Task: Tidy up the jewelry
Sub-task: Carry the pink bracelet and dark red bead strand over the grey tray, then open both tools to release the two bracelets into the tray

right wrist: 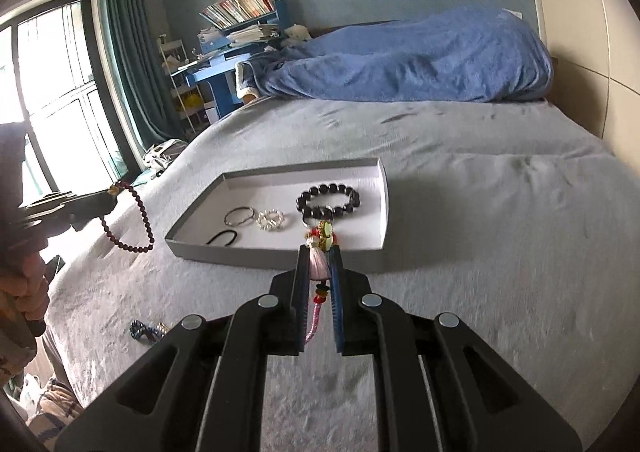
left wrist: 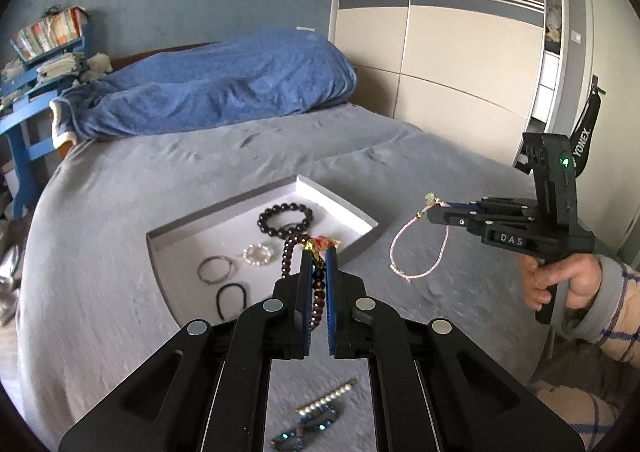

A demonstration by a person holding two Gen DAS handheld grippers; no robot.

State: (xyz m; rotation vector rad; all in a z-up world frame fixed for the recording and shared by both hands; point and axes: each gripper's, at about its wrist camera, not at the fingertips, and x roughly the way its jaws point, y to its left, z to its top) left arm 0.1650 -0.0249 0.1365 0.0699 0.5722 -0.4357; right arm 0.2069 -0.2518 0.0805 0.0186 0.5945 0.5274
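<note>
The left gripper was clamped on a dark red bead bracelet, above the tray's 5 o'clock corner. The right gripper pinched a pink cord bracelet, hanging at the tray's 3 o'clock over the bed.

dark red beads, pink cord

A shallow grey cardboard tray with a white floor lies on the bed's grey cover, holding a black bead bracelet, pearl ring, thin silver bangle and black hair tie.

A dark red bead string and a pink cord bracelet hang above the cover.
</note>
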